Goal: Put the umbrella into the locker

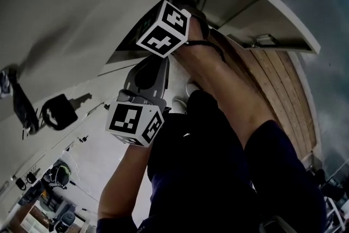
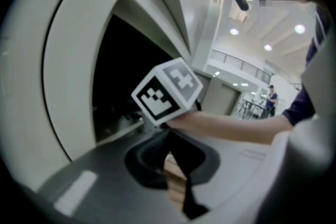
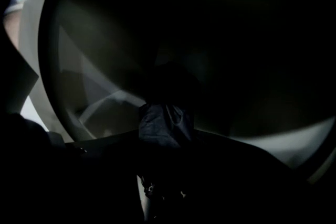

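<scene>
Head view: right gripper reaches into the open locker, left gripper just below, clear of the opening; left gripper view: jaws seemingly together, empty; right gripper view: jaws clamp the dark umbrella inside, carrying it deep.

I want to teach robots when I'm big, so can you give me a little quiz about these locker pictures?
1. True or false: the locker door is shut.
2. What hangs on the white front at the head view's left? A) a key B) a spoon C) a sock
3. Fill in: the dark umbrella sits between the ___ gripper's jaws.
Key: 1 false; 2 A; 3 right gripper.
</scene>
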Tool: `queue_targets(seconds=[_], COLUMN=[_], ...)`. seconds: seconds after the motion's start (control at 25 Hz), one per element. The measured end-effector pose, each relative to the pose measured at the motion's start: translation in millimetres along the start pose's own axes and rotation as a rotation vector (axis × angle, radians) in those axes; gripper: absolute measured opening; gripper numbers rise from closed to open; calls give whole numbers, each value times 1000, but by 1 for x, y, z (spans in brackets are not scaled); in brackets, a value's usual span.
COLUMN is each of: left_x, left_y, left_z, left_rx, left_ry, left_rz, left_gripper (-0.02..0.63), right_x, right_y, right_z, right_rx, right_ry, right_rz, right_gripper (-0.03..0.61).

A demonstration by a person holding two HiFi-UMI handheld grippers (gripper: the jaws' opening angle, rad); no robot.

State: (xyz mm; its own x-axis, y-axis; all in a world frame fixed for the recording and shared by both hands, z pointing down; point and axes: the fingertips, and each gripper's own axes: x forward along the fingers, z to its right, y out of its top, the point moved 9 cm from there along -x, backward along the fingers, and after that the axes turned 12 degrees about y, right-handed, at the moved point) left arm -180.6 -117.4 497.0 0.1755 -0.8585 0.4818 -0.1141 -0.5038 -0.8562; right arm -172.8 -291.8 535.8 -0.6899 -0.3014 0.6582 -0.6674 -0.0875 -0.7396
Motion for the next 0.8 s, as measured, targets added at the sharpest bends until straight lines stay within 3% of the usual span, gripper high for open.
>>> queue_targets(seconds=[0.16, 0.44, 0.8], left_x=[9, 15, 8], left_y=[-4, -11, -19], left_z=[-1, -4, -9], left_rx=[-14, -39, -36], left_ry=[5, -7, -18], left_rz=[6, -6, -12], left_gripper=[2, 2, 2], right_x=[14, 30, 36], right_y=[5, 9, 16], right_z=[8, 18, 17], right_rx=[-118, -236, -313], right_ry=[-35, -78, -109], right_rz=[-6, -24, -68], right_gripper=[206, 206, 213])
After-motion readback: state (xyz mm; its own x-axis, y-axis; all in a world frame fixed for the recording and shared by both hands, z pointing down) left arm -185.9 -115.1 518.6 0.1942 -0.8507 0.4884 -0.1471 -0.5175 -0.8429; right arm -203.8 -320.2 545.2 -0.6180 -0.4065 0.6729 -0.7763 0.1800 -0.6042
